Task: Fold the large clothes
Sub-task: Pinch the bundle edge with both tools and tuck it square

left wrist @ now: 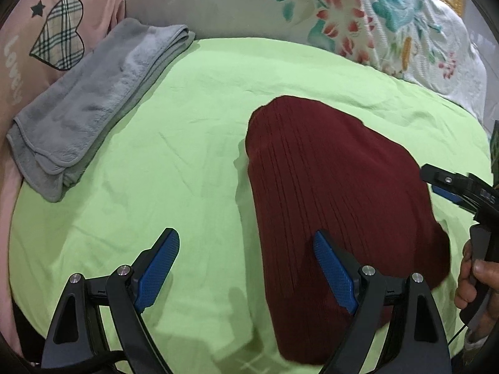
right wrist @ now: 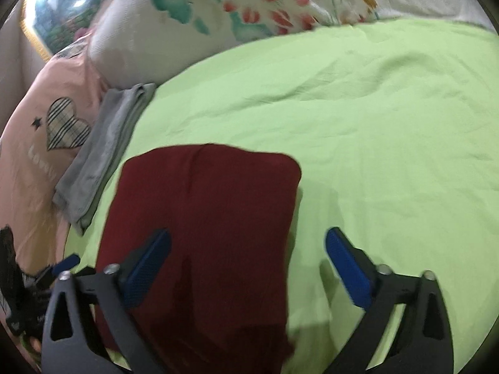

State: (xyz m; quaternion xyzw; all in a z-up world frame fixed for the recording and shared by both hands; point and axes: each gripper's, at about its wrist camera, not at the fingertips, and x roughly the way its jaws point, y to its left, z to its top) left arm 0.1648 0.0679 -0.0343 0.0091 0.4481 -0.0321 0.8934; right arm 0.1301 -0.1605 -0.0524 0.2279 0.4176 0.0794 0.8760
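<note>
Both grippers stood with their blue-padded jaws spread wide and nothing between the pads. From its own wrist view the left gripper (left wrist: 246, 265) hung over the near left edge of the dark red ribbed knit garment (left wrist: 327, 187), one finger over the knit and the other over the bare lime-green bedsheet (left wrist: 187, 124) just beside it. The right gripper (right wrist: 249, 265) straddled the garment's near right edge in the same way.

The garment lay flat on the sheet as a tidy, roughly rectangular bundle, already folded at least once by the look of it. Beyond the garment's far left corner a folded grey fleece towel (left wrist: 93, 106) rested against a pink pillow with a plaid heart patch (left wrist: 59, 31), well apart from the knit. A white quilt with red and teal flowers (left wrist: 374, 21) was bunched beyond the garment's far edge.

Judging by the pose, the step in hand was either a final fold or picking the bundle up. To do it well, each gripper would need to pinch through every layer at its near corner, both closing together and lifting evenly, so the ribbed layers would not slide apart or drag the sheet along.

The garment's nearest edge was cut off behind the gripper bodies in both views, so how many layers lay there could not be told. The right wrist view was blurred. A hand (left wrist: 471, 280) showed only partly, to the right of the garment.
</note>
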